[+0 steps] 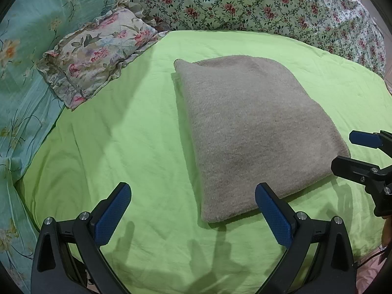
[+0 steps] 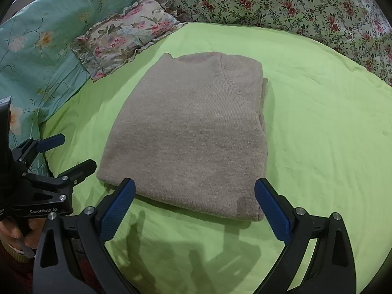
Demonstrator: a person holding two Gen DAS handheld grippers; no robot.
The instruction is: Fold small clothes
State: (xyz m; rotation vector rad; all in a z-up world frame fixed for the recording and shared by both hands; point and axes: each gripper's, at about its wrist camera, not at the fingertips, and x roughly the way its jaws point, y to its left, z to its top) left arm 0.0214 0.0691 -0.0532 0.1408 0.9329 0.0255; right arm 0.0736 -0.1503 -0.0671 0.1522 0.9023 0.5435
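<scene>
A grey-beige knitted sweater [image 1: 252, 127] lies folded into a flat rectangle on the green sheet [image 1: 122, 134]; it also shows in the right wrist view [image 2: 191, 132]. My left gripper [image 1: 193, 191] is open and empty, hovering just before the sweater's near left corner. My right gripper [image 2: 194, 186] is open and empty, its jaws spread at the sweater's near edge. The right gripper shows at the right edge of the left wrist view [image 1: 343, 152], and the left gripper at the left of the right wrist view [image 2: 76, 152].
A floral ruffled pillow [image 1: 98, 56] and a teal flowered pillow [image 1: 29, 61] lie at the left. A floral quilt [image 1: 269, 7] is bunched along the back. Green sheet [image 2: 318, 122] spreads right of the sweater.
</scene>
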